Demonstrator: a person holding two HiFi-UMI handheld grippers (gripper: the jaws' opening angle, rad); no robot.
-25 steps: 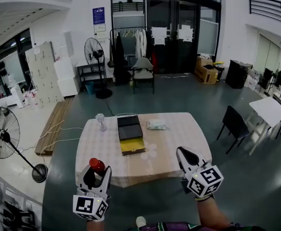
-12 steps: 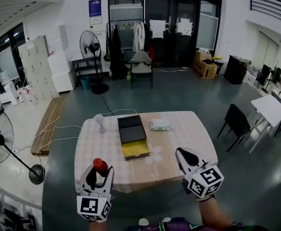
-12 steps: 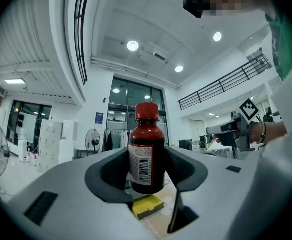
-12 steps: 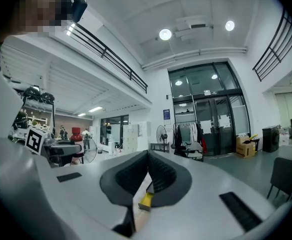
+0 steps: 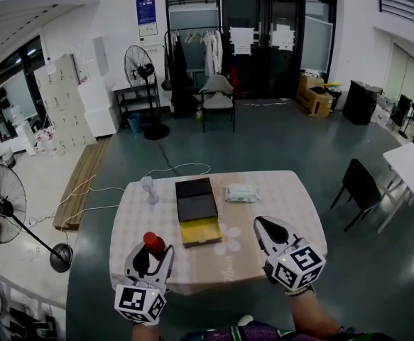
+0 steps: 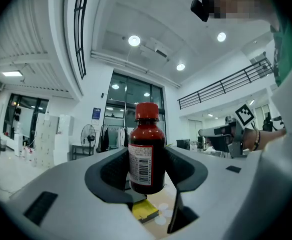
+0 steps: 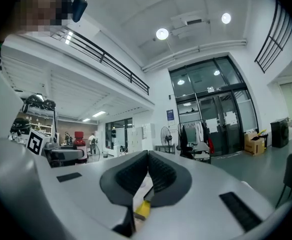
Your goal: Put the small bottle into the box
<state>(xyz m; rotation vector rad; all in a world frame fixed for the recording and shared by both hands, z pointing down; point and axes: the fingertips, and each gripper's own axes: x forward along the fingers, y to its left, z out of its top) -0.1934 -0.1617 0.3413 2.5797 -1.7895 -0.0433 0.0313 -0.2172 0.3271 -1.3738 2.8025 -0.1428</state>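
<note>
Left claw (image 5: 152, 256), lower left of head view, clamps small bottle (image 5: 153, 243) by its body. Bottle upright, red cap on top, dark body, barcode label. Bottle over near left edge of table (image 5: 285, 197), apart from box (image 5: 198, 219). Box at mid-table: black part farther, yellow part nearer. Right claw (image 5: 262, 227), lower right of frame, pressed closed, nothing between jaws. White packet (image 5: 242, 192) just right of box.

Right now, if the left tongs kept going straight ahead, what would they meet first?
Likely the open box on the table, which shows just below the held bottle; height is unclear, so they might pass over it.
</note>
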